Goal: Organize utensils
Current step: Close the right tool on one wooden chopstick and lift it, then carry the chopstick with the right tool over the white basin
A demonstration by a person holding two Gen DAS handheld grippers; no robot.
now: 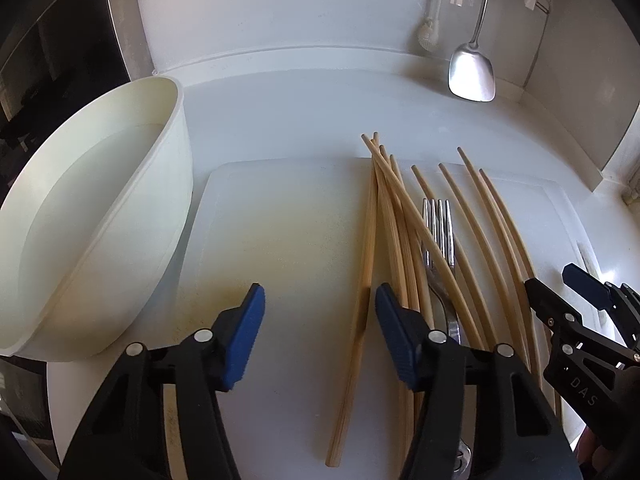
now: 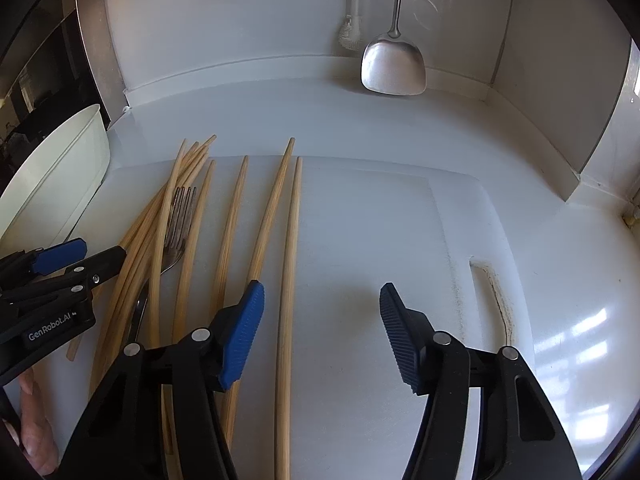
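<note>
Left wrist view: the left tool (image 1: 320, 312) hangs over a white cutting board (image 1: 280, 220) with its blue-padded jaws apart and nothing clamped. One wooden chopstick (image 1: 352, 340) runs up through the gap, close beside the right-hand pad (image 1: 390, 320); whether the pad touches it cannot be told. To the right of it, the remaining chopsticks (image 1: 404, 216) lie fanned across the board, their far tips bunched at the board's far edge. A metal fork (image 1: 439, 232) lies among them, tines pointing away, with at least one chopstick crossing over it. A cream plastic basin (image 1: 120, 208) stands on the white table (image 1: 300, 112) against the board's left edge. A steel spatula (image 1: 472, 72) hangs on the rear wall beside a white brush (image 1: 428, 36). The right tool (image 1: 560, 284) enters at the lower right.

Right wrist view: the right tool (image 2: 322, 312) hangs above the cutting board (image 2: 380, 220), jaws apart and clamping nothing. A single chopstick (image 2: 290, 272) lies under the gap, next to the left pad (image 2: 244, 328); the rest of the gap shows bare board. The other chopsticks (image 2: 236, 216) and the fork (image 2: 180, 220) lie to the left. The left tool (image 2: 100, 250) appears at the left edge, above the crossed sticks. The basin (image 2: 60, 168) sits at far left; the spatula (image 2: 394, 68) hangs on the back wall.
</note>
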